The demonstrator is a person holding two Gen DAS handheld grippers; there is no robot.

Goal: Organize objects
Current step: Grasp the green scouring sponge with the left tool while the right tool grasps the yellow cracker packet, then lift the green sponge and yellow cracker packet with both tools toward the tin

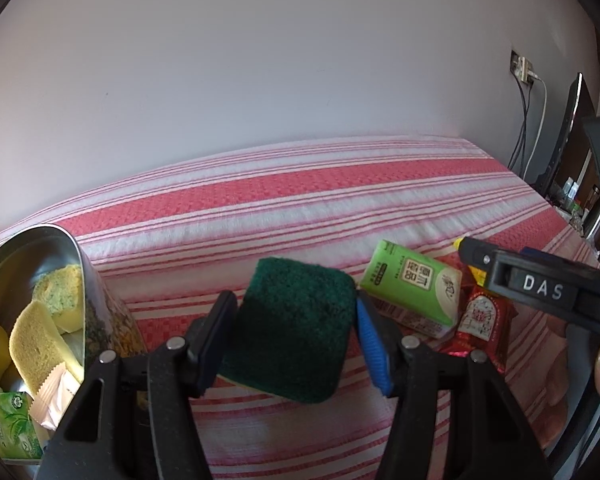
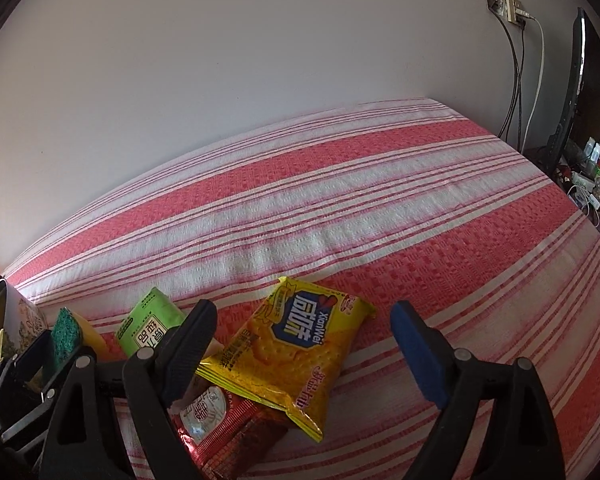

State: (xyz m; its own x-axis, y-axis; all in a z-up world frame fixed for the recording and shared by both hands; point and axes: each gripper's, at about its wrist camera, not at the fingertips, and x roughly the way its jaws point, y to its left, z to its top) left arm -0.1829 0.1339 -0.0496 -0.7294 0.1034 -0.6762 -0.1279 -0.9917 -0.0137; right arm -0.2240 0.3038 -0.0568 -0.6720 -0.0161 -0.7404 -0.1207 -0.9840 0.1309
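The left gripper [image 1: 296,332] is clamped on a sponge [image 1: 292,328], green scouring face up, yellow foam just showing beneath; the fingers [image 1: 370,344] press its two short sides, and it hangs clear above the bed [image 1: 300,200]. The tin [image 1: 66,258] that already holds other sponges and packets stands to the left of those fingers, close by the bed's near-left part, its open mouth tipped toward the camera. So the carry that seems due is a short swing leftward, with the sponge's flat face roughly level and its longer side running away from the hand.

The right gripper [image 2: 304,344] has its fingers apart and empty. The yellow cracker packet [image 2: 296,352] lies flat on the bed right between them, its long axis running from near-left to far-right, slanted across the gap and not square to it. The left finger [image 2: 188,344] sits over the packet's near-left corner and the red packet [image 2: 220,420] under it; the blue-padded one stands well clear on the right. A green tissue pack [image 2: 150,326] lies just left of that finger. The right hand is plainly the nearer one for the yellow packet.
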